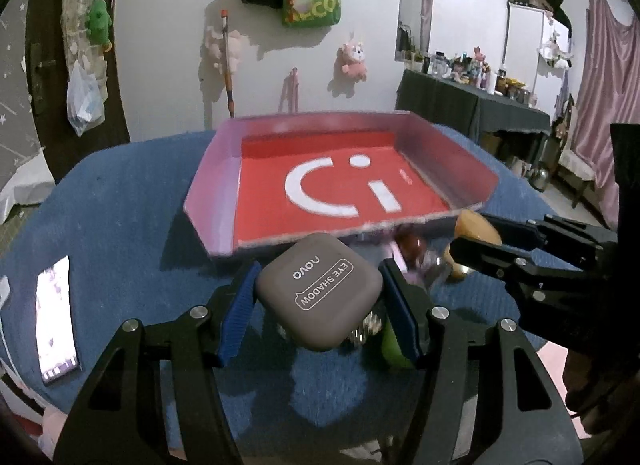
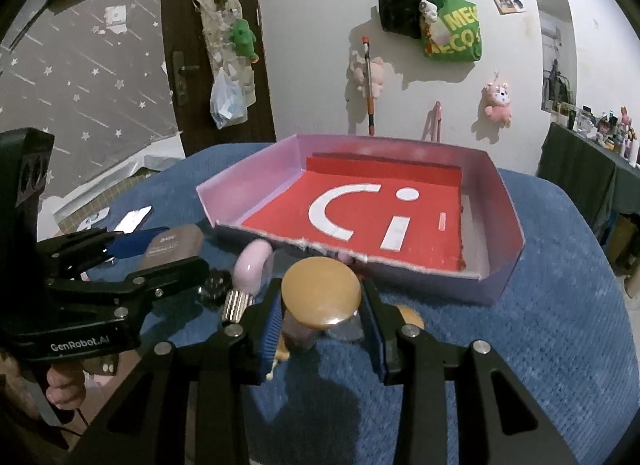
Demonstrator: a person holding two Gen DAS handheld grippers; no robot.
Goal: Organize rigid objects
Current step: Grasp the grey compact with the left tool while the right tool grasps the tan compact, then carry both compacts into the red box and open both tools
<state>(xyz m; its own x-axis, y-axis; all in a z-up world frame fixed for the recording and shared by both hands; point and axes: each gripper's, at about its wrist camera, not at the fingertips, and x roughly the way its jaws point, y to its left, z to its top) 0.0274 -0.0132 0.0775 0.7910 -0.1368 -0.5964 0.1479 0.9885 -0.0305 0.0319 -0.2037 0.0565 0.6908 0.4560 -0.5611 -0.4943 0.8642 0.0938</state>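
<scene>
My left gripper (image 1: 320,301) is shut on a grey-brown eye shadow case (image 1: 318,289) and holds it above the blue cloth, just in front of the red tray (image 1: 224,169). The case also shows in the right wrist view (image 2: 172,247). My right gripper (image 2: 320,317) is shut on a tan round-topped object (image 2: 320,291), held near the tray's front wall (image 2: 420,277). It appears at the right of the left wrist view (image 1: 476,231). The tray's red floor with its white logo holds nothing.
A pink object (image 2: 252,267), a ridged silver cap (image 2: 236,305) and a dark round piece (image 2: 216,285) lie on the blue cloth (image 2: 540,305) between the grippers. A green object (image 1: 390,343) sits under my left finger. A lit phone (image 1: 54,323) lies at the left.
</scene>
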